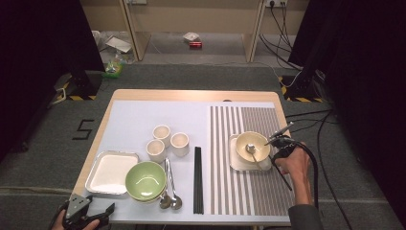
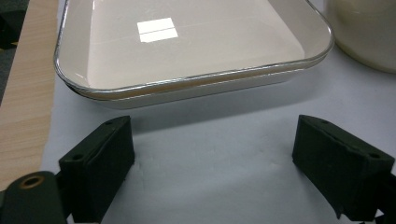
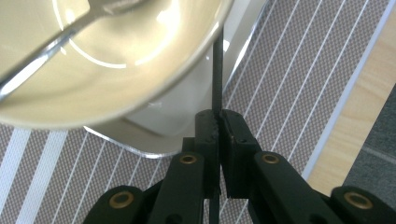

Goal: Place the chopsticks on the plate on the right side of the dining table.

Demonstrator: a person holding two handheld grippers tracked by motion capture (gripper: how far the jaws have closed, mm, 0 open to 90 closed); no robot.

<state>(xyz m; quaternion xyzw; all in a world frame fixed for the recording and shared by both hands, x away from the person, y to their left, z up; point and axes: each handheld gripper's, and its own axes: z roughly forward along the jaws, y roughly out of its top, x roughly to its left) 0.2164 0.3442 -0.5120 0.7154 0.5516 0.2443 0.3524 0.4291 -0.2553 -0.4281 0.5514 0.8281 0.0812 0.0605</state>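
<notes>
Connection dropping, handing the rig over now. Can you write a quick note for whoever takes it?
Left tool: open, holding nothing, near the table's front left corner in front of the left tray.
Right tool: shut on a black chopstick, beside the cream bowl.
Done: cream bowl with spoon in it sits on the right tray on the striped mat.
Left, probably: lay the chopstick on the mat. More chopsticks, green bowl and cups wait mid-table.
</notes>
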